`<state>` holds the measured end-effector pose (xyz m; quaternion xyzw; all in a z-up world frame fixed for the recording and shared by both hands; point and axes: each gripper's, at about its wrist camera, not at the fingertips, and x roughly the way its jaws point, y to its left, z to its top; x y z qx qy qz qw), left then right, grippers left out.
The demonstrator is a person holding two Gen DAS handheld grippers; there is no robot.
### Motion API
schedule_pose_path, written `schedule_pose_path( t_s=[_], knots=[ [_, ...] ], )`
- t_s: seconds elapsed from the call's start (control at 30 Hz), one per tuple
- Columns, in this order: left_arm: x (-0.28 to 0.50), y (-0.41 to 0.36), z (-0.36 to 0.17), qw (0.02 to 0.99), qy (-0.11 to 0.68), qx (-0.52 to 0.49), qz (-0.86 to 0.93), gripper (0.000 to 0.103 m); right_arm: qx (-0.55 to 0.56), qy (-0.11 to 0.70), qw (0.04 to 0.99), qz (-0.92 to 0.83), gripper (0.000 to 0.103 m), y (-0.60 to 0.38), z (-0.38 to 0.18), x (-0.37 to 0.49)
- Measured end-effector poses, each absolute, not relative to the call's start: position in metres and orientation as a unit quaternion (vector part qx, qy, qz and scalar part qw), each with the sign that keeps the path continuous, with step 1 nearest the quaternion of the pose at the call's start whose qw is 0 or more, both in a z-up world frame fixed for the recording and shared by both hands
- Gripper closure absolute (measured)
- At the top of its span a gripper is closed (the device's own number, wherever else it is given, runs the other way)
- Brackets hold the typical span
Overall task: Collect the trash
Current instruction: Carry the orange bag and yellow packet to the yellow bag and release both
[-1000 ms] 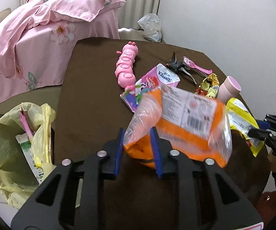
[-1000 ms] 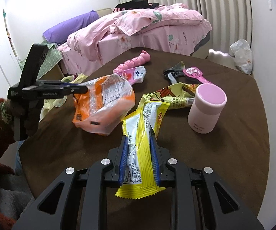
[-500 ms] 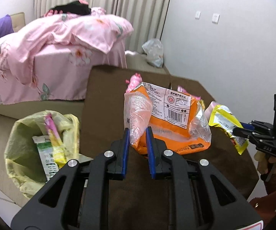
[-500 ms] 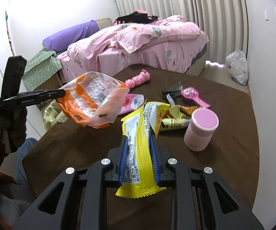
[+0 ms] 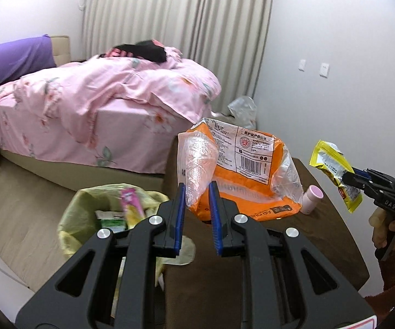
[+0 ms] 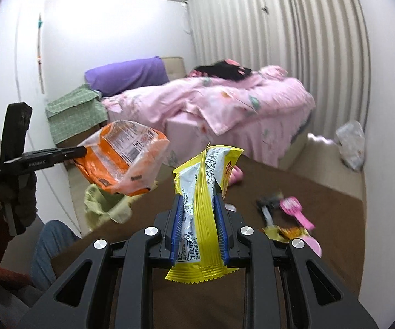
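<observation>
Trash in both your tools: the orange-and-clear bag (image 5: 241, 175) hangs above the brown table (image 5: 320, 235), its clear corner clamped in your left gripper (image 5: 196, 192), whose jaws closed further on it within the past second. Its white label carries a barcode and small print too fine to read; upside-down lettering near its lower edge looks like "AIR CUS", the rest cut off. Your right gripper (image 6: 199, 205) grasps the yellow wrapper (image 6: 203, 213), printed with characters that cannot be made out. "DAS" marks that tool's side in the left view. The lined trash bin (image 5: 93, 213) sits below beside the table, partly hidden. A pink cup (image 5: 311, 198) stands half-covered behind the bag.
</observation>
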<state>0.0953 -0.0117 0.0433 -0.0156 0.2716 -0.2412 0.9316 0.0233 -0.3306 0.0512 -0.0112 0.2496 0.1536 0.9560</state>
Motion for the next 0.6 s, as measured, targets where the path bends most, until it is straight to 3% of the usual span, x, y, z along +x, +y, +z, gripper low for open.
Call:
schedule_pose_path(
  t_s=[0.6],
  knots=[
    [0.090, 0.106, 0.033, 0.953, 0.267, -0.061, -0.130, 0.087, -0.061, 0.258, 0.927, 0.265, 0.080, -0.220, 0.068, 0.084]
  ],
)
